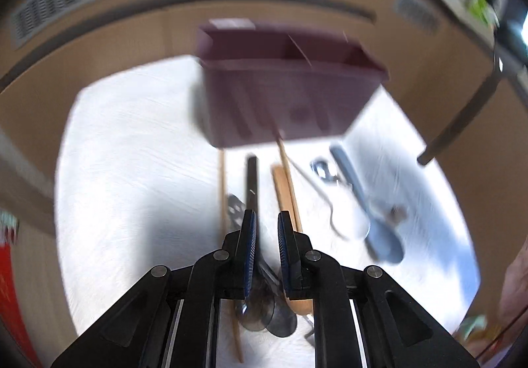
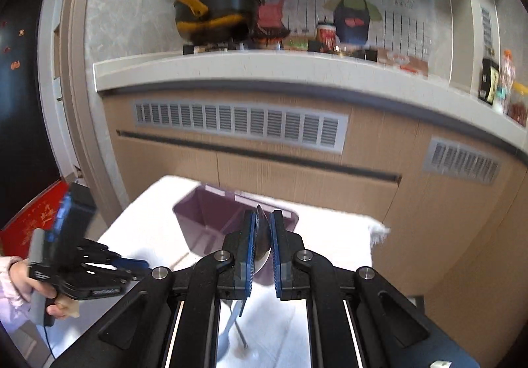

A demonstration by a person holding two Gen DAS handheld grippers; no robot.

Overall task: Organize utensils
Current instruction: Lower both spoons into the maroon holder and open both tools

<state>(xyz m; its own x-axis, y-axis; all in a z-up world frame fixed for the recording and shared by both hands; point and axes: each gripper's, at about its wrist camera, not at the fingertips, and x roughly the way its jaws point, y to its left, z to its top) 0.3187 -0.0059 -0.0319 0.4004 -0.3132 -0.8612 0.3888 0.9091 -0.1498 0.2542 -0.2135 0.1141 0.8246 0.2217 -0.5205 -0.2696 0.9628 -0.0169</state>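
Observation:
A purple utensil holder [image 1: 283, 87] with compartments stands on a white cloth-covered table [image 1: 132, 170]. Before it lie wooden chopsticks [image 1: 287, 170], a black-handled utensil [image 1: 252, 183], a wooden spoon [image 1: 283, 189], a metal spoon [image 1: 325, 171] and a blue spoon [image 1: 366, 203]. My left gripper [image 1: 266, 219] hovers above the black-handled utensil with a narrow gap between its jaws, holding nothing. My right gripper [image 2: 262, 219] is shut on a dark spoon [image 2: 262, 229], held above the table in front of the holder [image 2: 211, 216]. The left gripper [image 2: 132, 265] also shows in the right wrist view.
Wooden cabinet fronts with vent grilles [image 2: 237, 123] rise behind the table under a white counter [image 2: 264, 67] carrying a black pot [image 2: 214, 18] and jars. A dark chair leg [image 1: 462, 117] stands at the right. A red panel [image 2: 29, 219] is at the left.

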